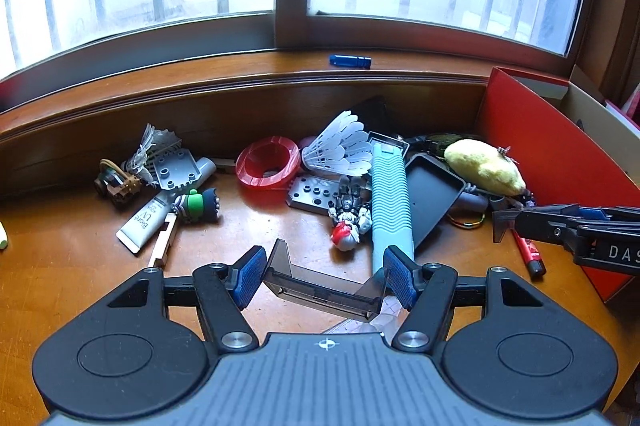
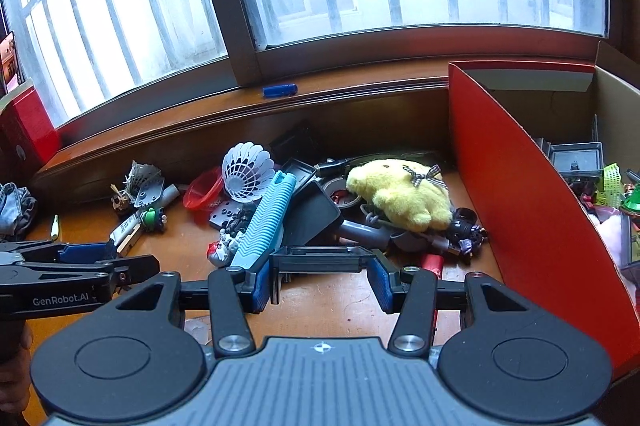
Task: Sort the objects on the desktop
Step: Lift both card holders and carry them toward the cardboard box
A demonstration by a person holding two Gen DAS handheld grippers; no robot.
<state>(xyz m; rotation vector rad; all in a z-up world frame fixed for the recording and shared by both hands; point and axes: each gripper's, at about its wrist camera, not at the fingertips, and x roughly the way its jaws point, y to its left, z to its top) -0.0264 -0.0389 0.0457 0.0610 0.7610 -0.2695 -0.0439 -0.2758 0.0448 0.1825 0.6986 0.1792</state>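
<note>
My left gripper (image 1: 325,276) is shut on a smoky translucent U-shaped plastic piece (image 1: 320,286), which spans the gap between its blue pads above the wooden desk (image 1: 60,266). My right gripper (image 2: 320,282) is shut on a second smoky plastic piece, a shallow box-like part (image 2: 320,260). From the left wrist view the right gripper (image 1: 560,226) shows at the right edge with that part's tip sticking out. The left gripper (image 2: 80,266) enters the right wrist view from the left. Behind both lies a clutter pile: a white shuttlecock (image 1: 340,146), a light-blue ribbed handle (image 1: 390,202) and a yellow plush (image 2: 400,194).
A red cardboard box (image 2: 520,186) stands at the right and holds several small items. The pile also has a red ring (image 1: 268,162), a black tray (image 1: 432,202), a robot figure (image 1: 348,218) and a white tube (image 1: 144,222). A blue stick (image 1: 350,61) lies on the window sill.
</note>
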